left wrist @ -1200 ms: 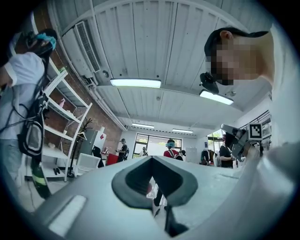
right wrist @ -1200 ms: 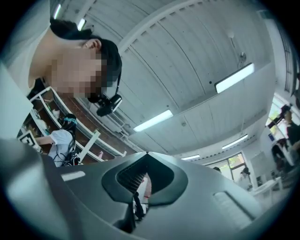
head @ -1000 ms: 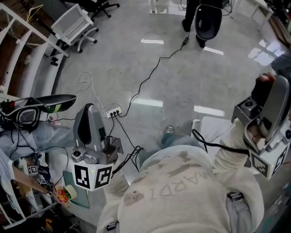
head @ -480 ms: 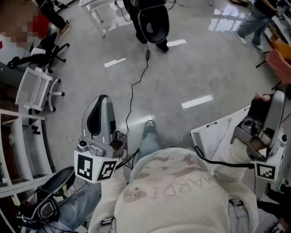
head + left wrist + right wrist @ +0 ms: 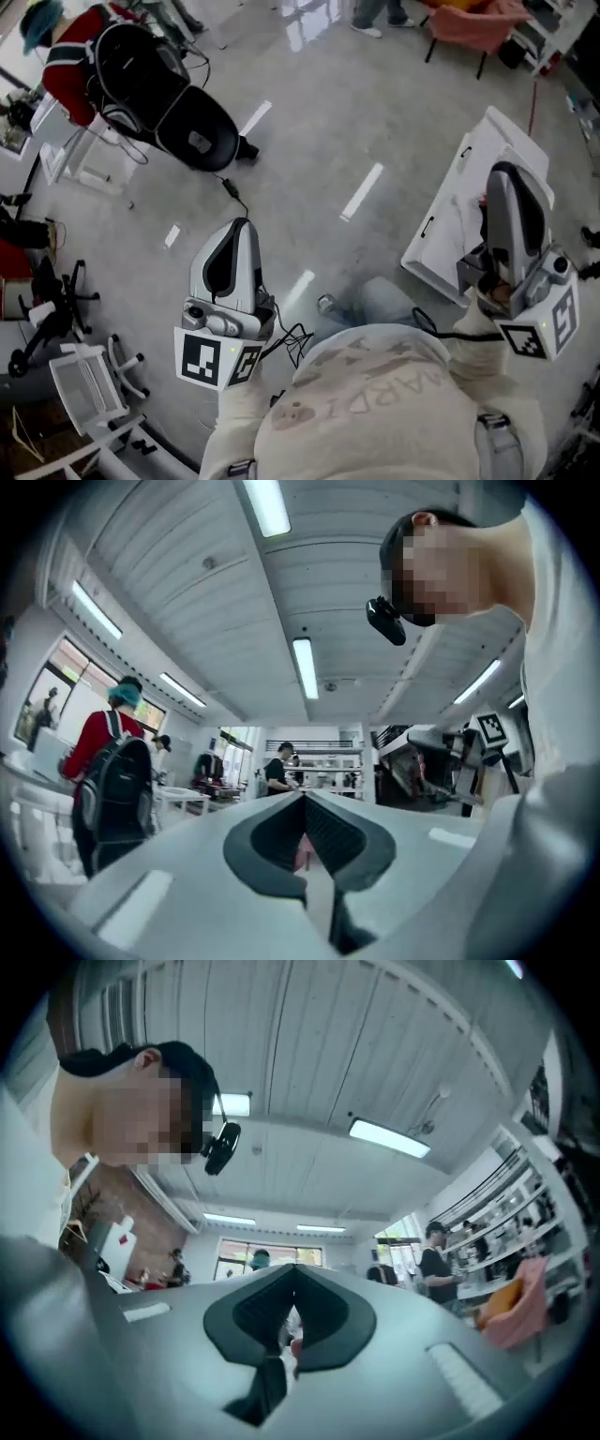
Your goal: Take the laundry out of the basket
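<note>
No laundry and no basket show in any view. In the head view my left gripper point(image 5: 241, 228) is held upright over the grey floor, in front of the person's chest, with its jaws closed together and nothing between them. My right gripper point(image 5: 503, 172) stands upright at the right, over the edge of a white table point(image 5: 448, 246), also shut and empty. The left gripper view looks up past the closed left gripper point(image 5: 303, 800) at the ceiling and a room with people. In the right gripper view the right gripper point(image 5: 293, 1270) likewise points up toward the ceiling.
A person in red with a black backpack point(image 5: 153, 78) stands at the far left. A white office chair point(image 5: 86, 394) is at the lower left, and a pink chair point(image 5: 480, 22) at the top right. A black cable point(image 5: 231, 191) lies on the floor.
The head view has swung round: the desk clutter and cables at the left are gone, and the white table now lies under the right gripper. Both grippers stay raised and shut.
</note>
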A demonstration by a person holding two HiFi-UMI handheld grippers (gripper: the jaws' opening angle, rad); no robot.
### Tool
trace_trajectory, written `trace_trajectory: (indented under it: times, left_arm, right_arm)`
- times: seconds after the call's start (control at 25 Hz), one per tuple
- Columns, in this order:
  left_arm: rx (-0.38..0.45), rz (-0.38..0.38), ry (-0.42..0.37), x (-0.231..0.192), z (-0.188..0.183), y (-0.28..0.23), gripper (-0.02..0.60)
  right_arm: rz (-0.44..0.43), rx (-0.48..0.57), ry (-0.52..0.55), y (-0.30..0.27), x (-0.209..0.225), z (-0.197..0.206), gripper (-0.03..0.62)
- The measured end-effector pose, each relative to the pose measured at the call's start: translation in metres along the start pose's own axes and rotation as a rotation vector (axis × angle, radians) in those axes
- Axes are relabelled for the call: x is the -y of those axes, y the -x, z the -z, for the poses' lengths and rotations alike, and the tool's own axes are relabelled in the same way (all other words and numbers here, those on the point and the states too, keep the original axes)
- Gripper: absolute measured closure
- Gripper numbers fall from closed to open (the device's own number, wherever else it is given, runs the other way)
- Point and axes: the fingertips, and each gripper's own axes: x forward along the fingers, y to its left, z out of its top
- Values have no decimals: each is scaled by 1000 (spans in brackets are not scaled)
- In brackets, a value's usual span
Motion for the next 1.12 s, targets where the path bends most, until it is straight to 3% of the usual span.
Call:
trace_trajectory:
  times: [0.16, 0.28, 0.4, 0.52, 0.8, 1.12]
  left_arm:
    - [-30, 307, 127, 43, 25, -89, 581]
    - [-52, 492, 133, 92, 33, -150, 581]
    - [-45, 585, 53, 140, 36, -201, 581]
    - [-23, 679, -8, 183, 37, -238, 581]
    - [-42, 977, 64, 276, 52, -282, 581]
    - [-75, 1234, 71, 327, 63, -301, 581]
  right_arm:
    - [272, -59, 112, 37, 57, 13, 566]
    - [447, -64, 226, 68, 91, 5, 566]
    - [564, -98, 260, 96, 123, 9, 566]
    - [652, -161, 223, 123, 147, 25, 566]
    - [996, -131, 233, 198, 171, 38, 566]
    - [1205, -39, 165, 198, 174, 55, 566]
